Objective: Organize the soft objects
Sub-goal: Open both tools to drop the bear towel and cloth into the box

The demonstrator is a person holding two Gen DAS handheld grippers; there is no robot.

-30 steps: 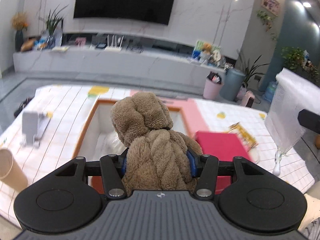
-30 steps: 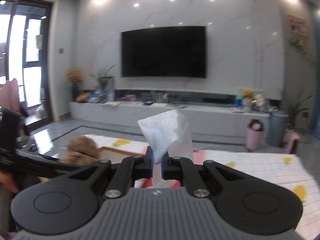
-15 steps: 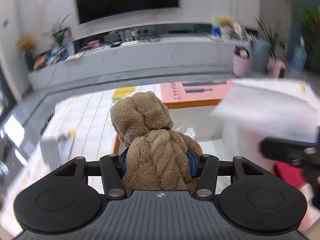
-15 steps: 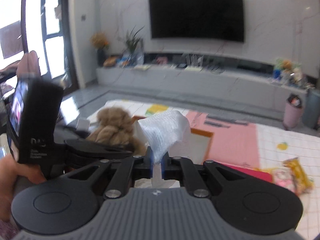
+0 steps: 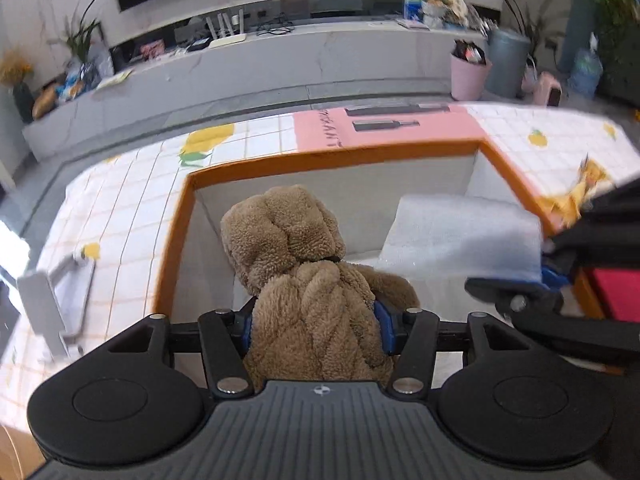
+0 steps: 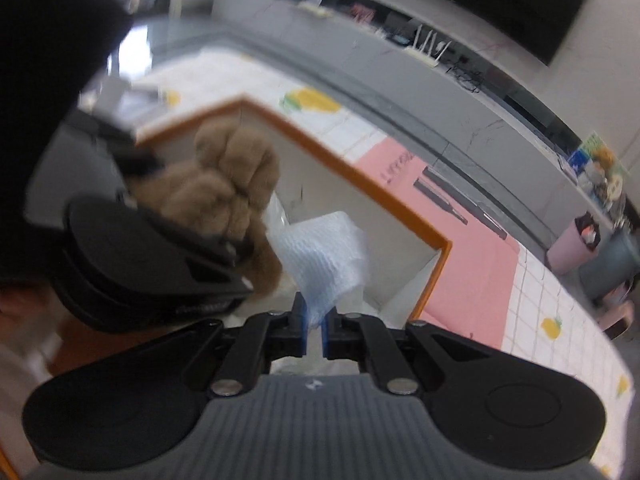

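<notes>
The white box with an orange rim (image 5: 188, 216) stands open on the checked tablecloth (image 5: 132, 184). Above its inside, the left gripper (image 5: 316, 320) clamps a brown plush bear (image 5: 304, 264) between its 2 blue pads. Just beside it, the right gripper (image 6: 314, 332) pinches a white bubble-wrap sheet (image 6: 324, 252), jaws almost together.

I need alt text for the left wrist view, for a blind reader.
The left gripper holds a brown plush toy above an open orange-rimmed box. At right, the right gripper holds white foam wrap over it.
</notes>
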